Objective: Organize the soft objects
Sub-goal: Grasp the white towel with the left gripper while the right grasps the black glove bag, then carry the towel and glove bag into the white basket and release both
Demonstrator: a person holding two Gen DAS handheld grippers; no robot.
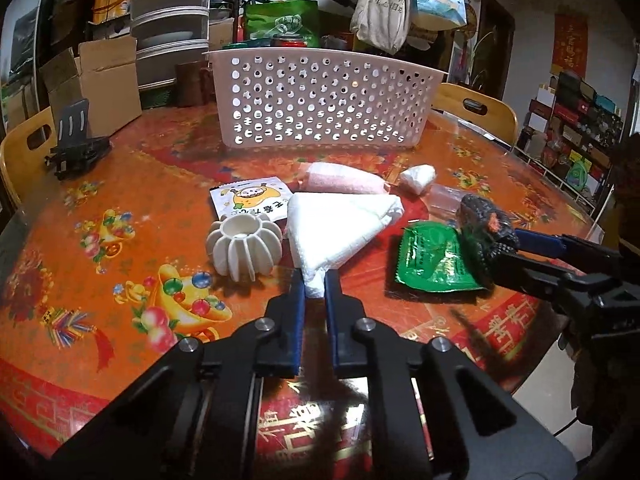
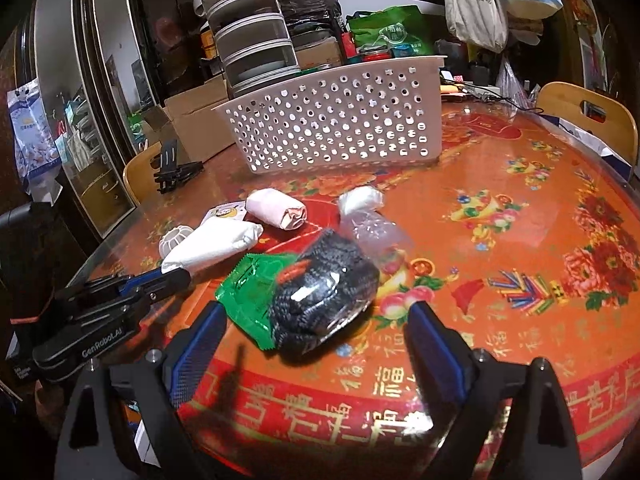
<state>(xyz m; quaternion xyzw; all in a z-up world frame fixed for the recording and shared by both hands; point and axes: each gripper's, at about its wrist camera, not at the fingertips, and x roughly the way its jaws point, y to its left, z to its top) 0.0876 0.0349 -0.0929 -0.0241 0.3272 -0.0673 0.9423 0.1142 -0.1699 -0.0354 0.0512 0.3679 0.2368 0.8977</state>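
Left wrist view: my left claw (image 1: 315, 280) is clamped on the near corner of the folded white cloth (image 1: 340, 224), which lies on the bench (image 1: 120, 184) beside a ribbed white ornament (image 1: 241, 250). Right wrist view: my right claw (image 2: 316, 320) stands wide, pads clear of the black knitted bundle in clear wrap (image 2: 326, 294) between them. That bundle overlaps a green packet (image 2: 252, 292). White perforated basket (image 2: 340, 120) sits behind, well apart.

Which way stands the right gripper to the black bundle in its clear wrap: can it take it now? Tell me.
Probably yes. The right gripper stands open, fingers either side of the black bundle, nothing between. The bundle overlaps the green packet, which may drag along.
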